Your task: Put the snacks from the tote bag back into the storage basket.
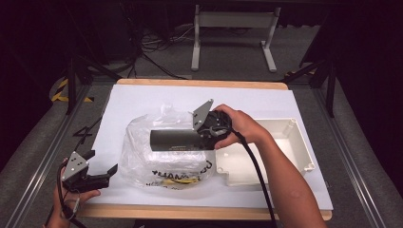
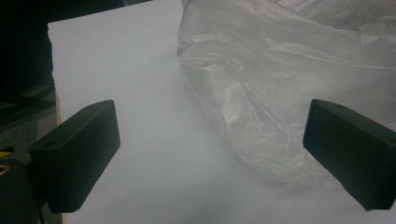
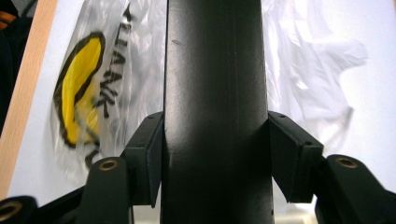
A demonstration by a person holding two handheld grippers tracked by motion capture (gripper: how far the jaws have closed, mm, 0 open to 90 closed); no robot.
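I am working in what looks like a lab or test bay. A wooden table under a white sheet stands on grey carpet; beyond the table are loose cables, a grey metal stand, and dark curtains around it.

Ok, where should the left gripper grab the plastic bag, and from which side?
Grip the loose crumpled edge of the bag nearest the open left gripper, coming in level from the bag's left. The film bunches into folds there, thin enough to pinch, and nothing lies between.
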